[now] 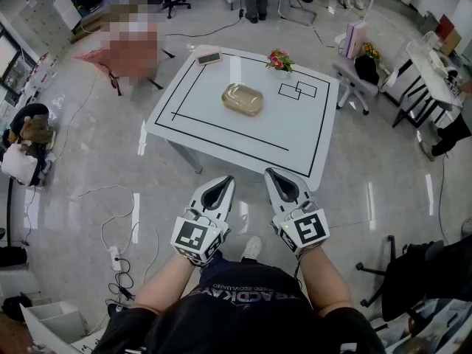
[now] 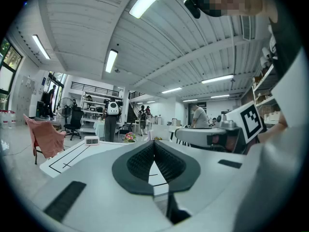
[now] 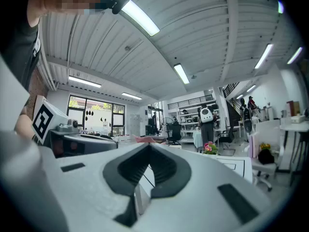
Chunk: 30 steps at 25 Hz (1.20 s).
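Glossy grey floor of a large open workroom is seen from the head view, with a white table marked by black taped lines set at the centre. Far left, a chair piled with bags is noted, and loose cables with a power strip are spread over the floor nearer the person. On the table's far left corner a small digital clock is placed. The left gripper is held in the air just short of the table's near edge; in the left gripper view its jaws are seen pressed together at the tips, with nothing between them. A clear lidded container with tan contents is found near the middle of the table, inside the taped outline, well apart from both grippers. The right gripper is held just beside the left one, level with it, also short of the near edge; in the right gripper view its jaws are likewise closed tip to tip on nothing. At the far edge a small bunch of flowers is set, and two overlapping taped rectangles are marked to its right. Beyond the table's right side, a chair with a black bag is noted.
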Available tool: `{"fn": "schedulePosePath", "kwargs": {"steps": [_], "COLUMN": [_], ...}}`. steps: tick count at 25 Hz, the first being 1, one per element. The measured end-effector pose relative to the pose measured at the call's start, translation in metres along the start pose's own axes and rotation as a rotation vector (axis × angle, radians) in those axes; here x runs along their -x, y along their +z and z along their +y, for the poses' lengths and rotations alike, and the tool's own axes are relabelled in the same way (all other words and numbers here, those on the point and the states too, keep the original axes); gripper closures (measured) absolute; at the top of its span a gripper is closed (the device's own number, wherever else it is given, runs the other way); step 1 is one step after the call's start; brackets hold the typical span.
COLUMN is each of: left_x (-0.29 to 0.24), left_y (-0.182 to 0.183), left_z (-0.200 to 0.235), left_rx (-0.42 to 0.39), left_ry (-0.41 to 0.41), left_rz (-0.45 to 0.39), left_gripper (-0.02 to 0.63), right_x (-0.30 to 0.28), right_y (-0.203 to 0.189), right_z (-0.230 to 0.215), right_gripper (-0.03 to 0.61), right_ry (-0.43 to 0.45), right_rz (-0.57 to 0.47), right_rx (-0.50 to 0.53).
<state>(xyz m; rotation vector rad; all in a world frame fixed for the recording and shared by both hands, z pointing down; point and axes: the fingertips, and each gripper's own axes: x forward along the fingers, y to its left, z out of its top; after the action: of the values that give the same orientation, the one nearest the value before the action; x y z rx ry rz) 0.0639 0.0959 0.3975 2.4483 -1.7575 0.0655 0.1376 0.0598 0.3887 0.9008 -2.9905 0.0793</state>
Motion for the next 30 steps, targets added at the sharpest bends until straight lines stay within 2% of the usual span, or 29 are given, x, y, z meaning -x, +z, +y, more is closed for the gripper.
{"fn": "schedulePosePath", "kwargs": {"steps": [10,17,21,24,28,30], "left_x": [-0.003,-0.009,-0.014,-0.023,-0.04,-0.048], "left_y": [0.005,0.014,0.017,0.016,0.019,0.019], "left_z": [0.0,0.007,0.02,0.031,0.053,0.067], "left_rx": [-0.009,-0.023,-0.029,-0.033,-0.035,-0.036], "left_ry": [0.012,0.0,-0.028,-0.066,-0.119,-0.144], "left_rz": [-0.005,-0.016,-0.02,-0.013,-0.01,-0.002], "left_gripper": [0.609,0.599,0.529,0.398,0.354,0.351], "right_x": [0.002,-0.005,-0.019,-0.036,-0.064,-0.079], "right_y": [0.01,0.021,0.025,0.024,0.02,0.018], "right_z": [-0.003,-0.014,-0.017,-0.018,-0.029,-0.038], "right_gripper": [0.578,0.577,0.515,0.465,0.416,0.411], "right_ry": [0.008,-0.019,-0.014,-0.013,-0.022,-0.052], "right_rz": [-0.039,-0.086,-0.101,-0.092,-0.098,-0.094], "right_rx": [-0.012,-0.035,-0.059,-0.065,-0.184,-0.192]}}
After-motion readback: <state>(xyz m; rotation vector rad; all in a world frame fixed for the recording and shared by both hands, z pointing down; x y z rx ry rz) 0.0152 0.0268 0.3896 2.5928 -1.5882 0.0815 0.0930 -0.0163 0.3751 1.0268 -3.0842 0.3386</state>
